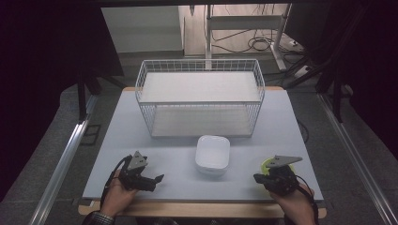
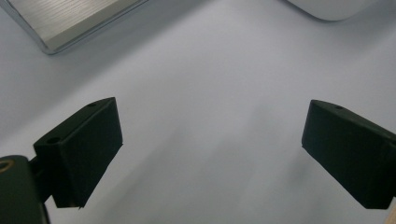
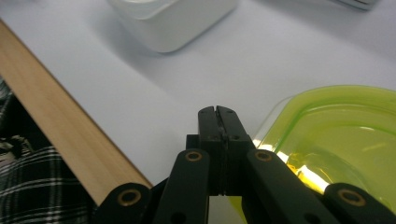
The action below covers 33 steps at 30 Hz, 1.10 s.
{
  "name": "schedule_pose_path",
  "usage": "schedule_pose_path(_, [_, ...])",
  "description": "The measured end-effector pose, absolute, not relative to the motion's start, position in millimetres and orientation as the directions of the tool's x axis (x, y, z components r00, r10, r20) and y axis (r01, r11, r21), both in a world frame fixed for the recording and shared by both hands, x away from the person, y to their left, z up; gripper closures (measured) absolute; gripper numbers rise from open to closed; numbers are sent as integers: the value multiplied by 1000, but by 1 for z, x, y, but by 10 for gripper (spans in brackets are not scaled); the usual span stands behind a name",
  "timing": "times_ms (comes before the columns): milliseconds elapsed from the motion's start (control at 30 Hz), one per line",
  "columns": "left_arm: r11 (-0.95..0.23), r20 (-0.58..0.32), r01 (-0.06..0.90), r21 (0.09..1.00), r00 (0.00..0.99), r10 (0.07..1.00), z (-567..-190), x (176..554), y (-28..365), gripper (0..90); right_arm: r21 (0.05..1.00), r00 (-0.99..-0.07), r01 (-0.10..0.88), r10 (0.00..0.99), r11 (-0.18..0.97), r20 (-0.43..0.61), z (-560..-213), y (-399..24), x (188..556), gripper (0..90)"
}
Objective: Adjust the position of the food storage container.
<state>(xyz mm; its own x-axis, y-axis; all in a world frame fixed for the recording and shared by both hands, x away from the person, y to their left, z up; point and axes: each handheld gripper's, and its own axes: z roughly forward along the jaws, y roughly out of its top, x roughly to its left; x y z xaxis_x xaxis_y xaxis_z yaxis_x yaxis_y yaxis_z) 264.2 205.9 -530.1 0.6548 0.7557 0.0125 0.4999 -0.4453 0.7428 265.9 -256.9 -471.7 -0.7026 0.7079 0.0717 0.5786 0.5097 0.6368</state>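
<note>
yellow-green dish lies flat, open side up, beside closed right hand-held gripper.

A matt pale grey tabletop with a bare wood strip along its near edge carries a white wire basket, a smooth glossy white plastic container and, near the right tool's matt black plastic, a glossy translucent yellow-green plastic dish.

No readable text, labels or numbers anywhere.
</note>
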Motion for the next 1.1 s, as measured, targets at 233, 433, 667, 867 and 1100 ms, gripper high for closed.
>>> schedule_pose_path(233, [-442,10,502,743,653,757,-530,264,205,48,648,-661,595,749,474,59,-470,-279,272,900])
schedule_pose_path(433, [-417,-26,512,752,654,756,-530,265,205,40,662,-622,609,781,438,56,-470,-294,277,899])
schedule_pose_path(667, [-417,-56,501,758,687,724,-526,263,201,38,675,-619,599,784,431,49,-467,-291,275,892])
schedule_pose_path(867, [-374,-90,468,801,711,697,-513,269,194,245,706,-636,574,769,415,66,-467,-271,275,895])
schedule_pose_path(1100, [-360,-117,440,823,751,650,-506,293,170,670,728,-646,556,760,401,76,-467,-238,290,897])
